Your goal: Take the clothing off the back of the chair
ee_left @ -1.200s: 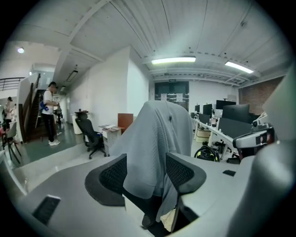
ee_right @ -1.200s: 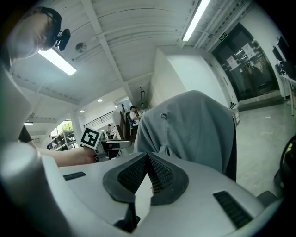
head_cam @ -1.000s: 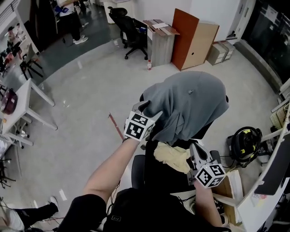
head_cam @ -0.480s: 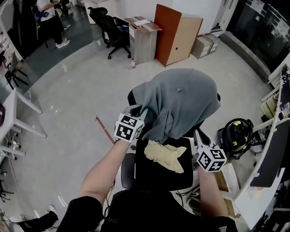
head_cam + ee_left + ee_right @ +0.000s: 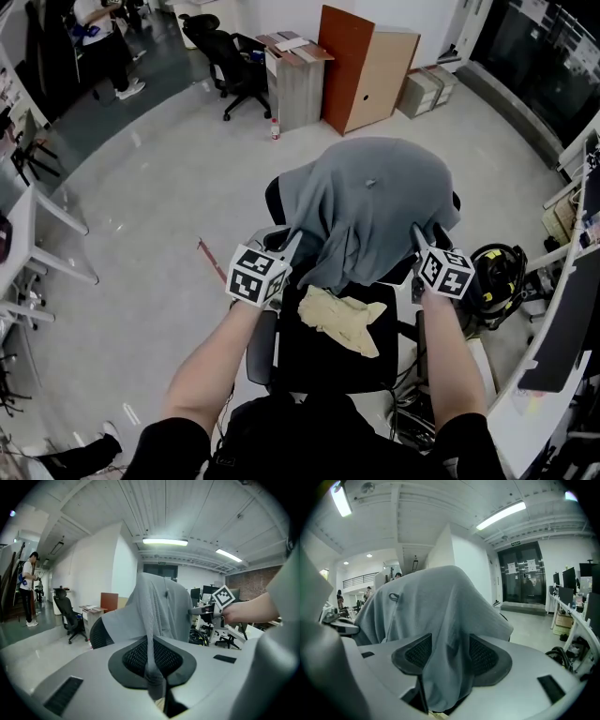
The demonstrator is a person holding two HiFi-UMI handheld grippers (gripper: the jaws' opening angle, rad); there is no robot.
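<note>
A grey garment (image 5: 375, 202) is draped over the back of a black office chair (image 5: 274, 199). My left gripper (image 5: 289, 248) is at the garment's left hem, shut on a thin fold of the grey cloth (image 5: 151, 634). The right gripper (image 5: 420, 232) is at the garment's right side. Its jaws are opening, and a hanging fold of the cloth (image 5: 440, 620) lies between the pads without being pressed. A yellow cloth (image 5: 342, 319) lies on the chair seat (image 5: 328, 356).
Behind the chair stand a wooden cabinet (image 5: 366, 70), a grey cabinet (image 5: 295, 80) and another black office chair (image 5: 230, 70). A black and yellow helmet-like object (image 5: 497, 272) sits by the desk at right. White desks (image 5: 28, 234) line the left side.
My right gripper swung from beside the seat up to the garment's right side, and its jaws have come apart. The left gripper closed on the left hem and sank slightly.
</note>
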